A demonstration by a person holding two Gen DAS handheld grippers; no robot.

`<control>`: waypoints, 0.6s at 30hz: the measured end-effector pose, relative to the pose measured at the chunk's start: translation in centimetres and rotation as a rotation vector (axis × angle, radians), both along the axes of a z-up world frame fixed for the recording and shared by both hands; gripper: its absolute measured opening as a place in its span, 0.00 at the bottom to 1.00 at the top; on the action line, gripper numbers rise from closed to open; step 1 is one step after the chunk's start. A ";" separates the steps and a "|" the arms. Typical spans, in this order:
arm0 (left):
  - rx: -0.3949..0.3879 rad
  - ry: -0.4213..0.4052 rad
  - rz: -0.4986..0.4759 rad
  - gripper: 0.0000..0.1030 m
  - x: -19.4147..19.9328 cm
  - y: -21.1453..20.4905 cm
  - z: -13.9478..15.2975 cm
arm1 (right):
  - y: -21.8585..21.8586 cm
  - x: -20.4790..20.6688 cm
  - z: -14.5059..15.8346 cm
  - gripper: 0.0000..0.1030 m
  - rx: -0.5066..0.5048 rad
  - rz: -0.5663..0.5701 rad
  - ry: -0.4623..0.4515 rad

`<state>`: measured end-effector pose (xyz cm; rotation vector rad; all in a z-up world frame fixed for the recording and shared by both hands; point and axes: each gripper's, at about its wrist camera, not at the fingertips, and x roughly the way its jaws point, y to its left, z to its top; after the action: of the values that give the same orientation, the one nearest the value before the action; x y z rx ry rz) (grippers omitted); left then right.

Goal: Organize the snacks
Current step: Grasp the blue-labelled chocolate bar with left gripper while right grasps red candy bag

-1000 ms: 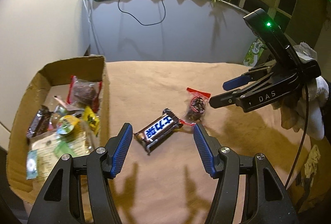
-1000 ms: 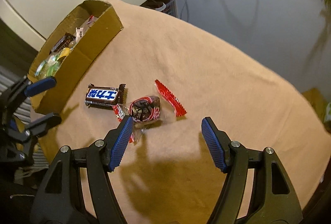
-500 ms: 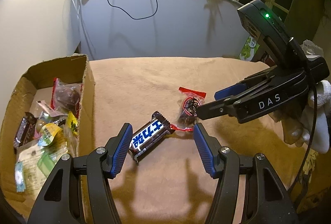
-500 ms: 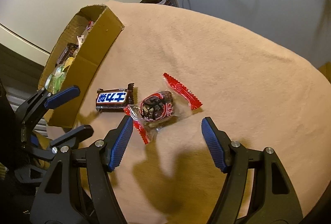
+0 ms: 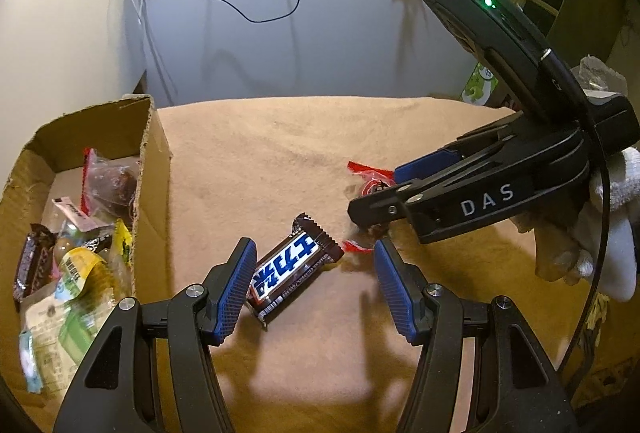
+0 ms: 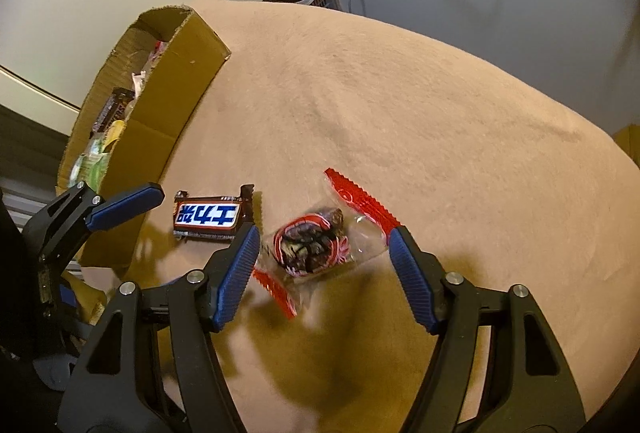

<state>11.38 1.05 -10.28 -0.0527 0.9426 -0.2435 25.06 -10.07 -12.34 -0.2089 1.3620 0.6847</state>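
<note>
- Our left gripper (image 5: 312,287) pointed down at the chocolate bar (image 5: 291,271), jaws apart and gripping nothing; the bar's near end lay between the blue pads, so that closing would catch it.
- Our right gripper (image 6: 320,275) straddled the clear, red-edged snack packet (image 6: 316,241). Its jaws had just been closing a little, yet the pads stood clear of the wrapper.
- Both snacks lay just beside each other on the tan cloth (image 6: 420,105).
- The cardboard box (image 5: 154,161), already holding other snacks, stood near them on the left side, probably where both would go.

The right gripper (image 5: 376,201) reads "DAS"; the chocolate bar (image 5: 294,269) bears white characters.
</note>
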 end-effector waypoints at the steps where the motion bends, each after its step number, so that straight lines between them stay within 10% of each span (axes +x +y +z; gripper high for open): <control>1: 0.004 0.004 -0.005 0.59 0.2 -0.1 -0.1 | 0.2 0.1 -0.1 0.62 -0.003 0.002 0.000; 18: 0.061 0.077 -0.017 0.59 3.0 -0.9 -2.5 | -1.0 0.8 -0.9 0.40 -0.119 0.062 -0.061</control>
<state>14.41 0.18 -12.74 0.0024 1.0268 -0.2296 25.84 -11.10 -13.20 -0.3655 1.3433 0.6441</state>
